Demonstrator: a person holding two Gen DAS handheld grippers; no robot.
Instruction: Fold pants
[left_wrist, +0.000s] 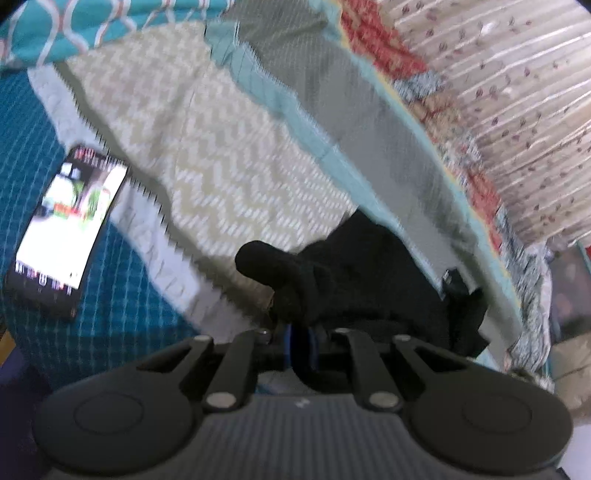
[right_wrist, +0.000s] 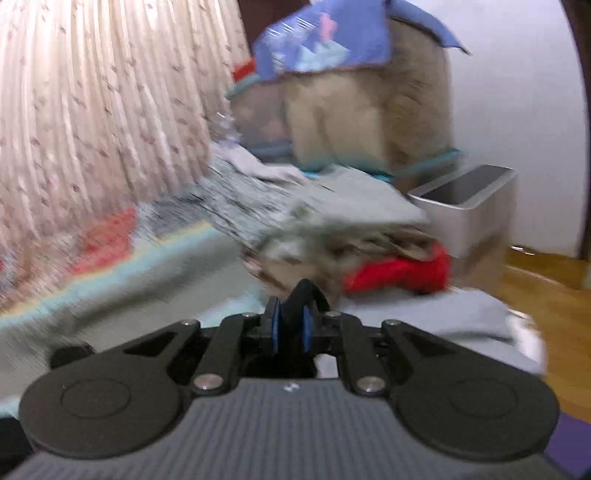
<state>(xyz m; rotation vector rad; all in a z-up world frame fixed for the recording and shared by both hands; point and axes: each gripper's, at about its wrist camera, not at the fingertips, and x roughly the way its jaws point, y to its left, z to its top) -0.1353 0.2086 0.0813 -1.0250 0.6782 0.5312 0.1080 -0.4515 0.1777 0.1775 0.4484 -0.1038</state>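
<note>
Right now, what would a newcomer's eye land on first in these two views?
In the left wrist view, the lit phone lying on the teal bedspread at left, and the black pants bunched in the left gripper. In the right wrist view, the red garment in the blurred clothes pile ahead, with the right gripper pinching black fabric.

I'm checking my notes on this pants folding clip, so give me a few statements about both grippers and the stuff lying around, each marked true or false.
1. The left gripper is shut on the black pants. True.
2. The right gripper stands wide open and empty. False: its blue pads pinch a fold of black cloth.
3. A phone with a lit screen lies on the blue cover. True.
4. The bin by the wall is red. False: it is pale grey; the red thing is a cloth nearby.
</note>
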